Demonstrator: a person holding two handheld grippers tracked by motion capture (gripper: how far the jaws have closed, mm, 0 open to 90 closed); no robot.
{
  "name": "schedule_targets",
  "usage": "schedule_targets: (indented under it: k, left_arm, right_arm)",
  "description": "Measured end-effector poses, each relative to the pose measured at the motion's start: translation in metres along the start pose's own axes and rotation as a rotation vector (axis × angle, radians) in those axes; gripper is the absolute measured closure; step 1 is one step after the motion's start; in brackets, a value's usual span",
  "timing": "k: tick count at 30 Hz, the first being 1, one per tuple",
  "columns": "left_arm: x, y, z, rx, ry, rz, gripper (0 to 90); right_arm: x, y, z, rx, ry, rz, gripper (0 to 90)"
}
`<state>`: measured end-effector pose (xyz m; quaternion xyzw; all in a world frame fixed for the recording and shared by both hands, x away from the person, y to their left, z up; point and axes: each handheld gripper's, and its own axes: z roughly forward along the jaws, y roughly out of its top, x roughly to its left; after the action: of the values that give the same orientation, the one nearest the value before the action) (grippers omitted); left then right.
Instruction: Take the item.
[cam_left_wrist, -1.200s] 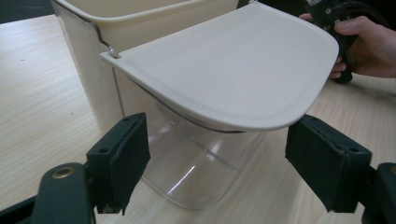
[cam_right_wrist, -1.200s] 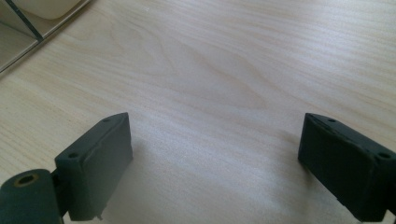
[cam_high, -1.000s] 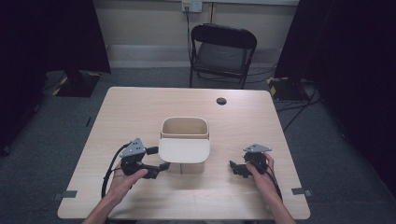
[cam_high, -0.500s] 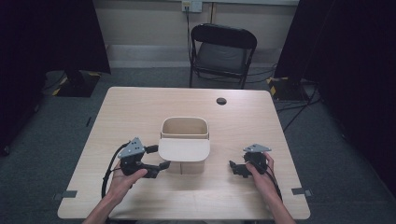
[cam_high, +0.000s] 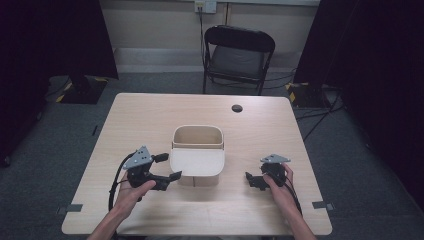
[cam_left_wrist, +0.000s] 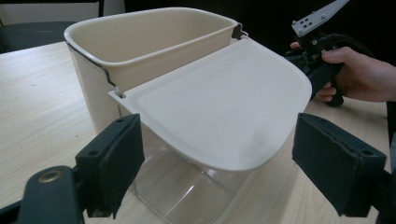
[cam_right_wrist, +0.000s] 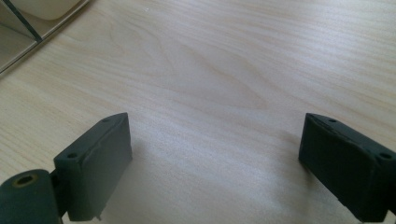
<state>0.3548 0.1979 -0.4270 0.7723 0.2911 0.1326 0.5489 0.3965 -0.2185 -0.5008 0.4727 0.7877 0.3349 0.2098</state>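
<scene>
A cream bin (cam_high: 197, 137) stands at the middle of the table, and a flat cream lid (cam_high: 197, 162) juts from its near side over a clear container (cam_left_wrist: 187, 196). My left gripper (cam_high: 168, 167) is just left of the lid and points at it. Its jaws have just been opening. In the left gripper view the left gripper (cam_left_wrist: 224, 172) is open, its pads (cam_left_wrist: 116, 158) stand wide on either side of the lid's (cam_left_wrist: 219, 107) near edge, and neither touches it. My right gripper (cam_high: 253, 180) rests right of the bin, open over bare wood (cam_right_wrist: 215, 163).
The wooden table (cam_high: 150, 115) has bare room behind and beside the bin. A small black round thing (cam_high: 237, 108) lies near its far edge. A black folding chair (cam_high: 239, 55) stands behind the table. The other hand's gripper (cam_left_wrist: 317, 51) is beyond the lid.
The left gripper's jaws stand a little wider apart than before. Both hands and the bin have kept their places.
</scene>
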Motion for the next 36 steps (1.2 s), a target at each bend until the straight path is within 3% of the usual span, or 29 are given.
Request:
schedule_targets:
  k: [6,7,11,19,31,36]
  left_arm:
    - [0.0,-0.002,0.002,0.027,-0.021,-0.008,15.9]
    - [-0.001,-0.003,0.005,0.06,-0.01,0.026,15.8]
    - [-0.003,-0.005,0.01,0.099,0.0,0.039,15.9]
    - [-0.001,-0.011,0.015,0.123,0.01,0.043,16.2]
    - [0.001,-0.007,0.011,0.072,0.018,0.022,16.4]
    - [0.003,-0.003,0.01,0.079,0.02,0.027,16.6]
  right_arm:
    - [0.0,0.0,0.0,0.0,-0.001,0.0,8.8]
    - [0.0,0.0,0.0,-0.001,-0.002,-0.001,8.9]
    - [0.0,0.0,0.0,0.0,-0.002,0.0,8.9]
    - [0.0,0.0,0.0,0.0,-0.002,0.0,8.9]
    - [0.0,0.0,0.0,0.0,-0.002,0.001,8.9]
    - [0.0,0.0,0.0,0.0,-0.002,0.001,8.9]
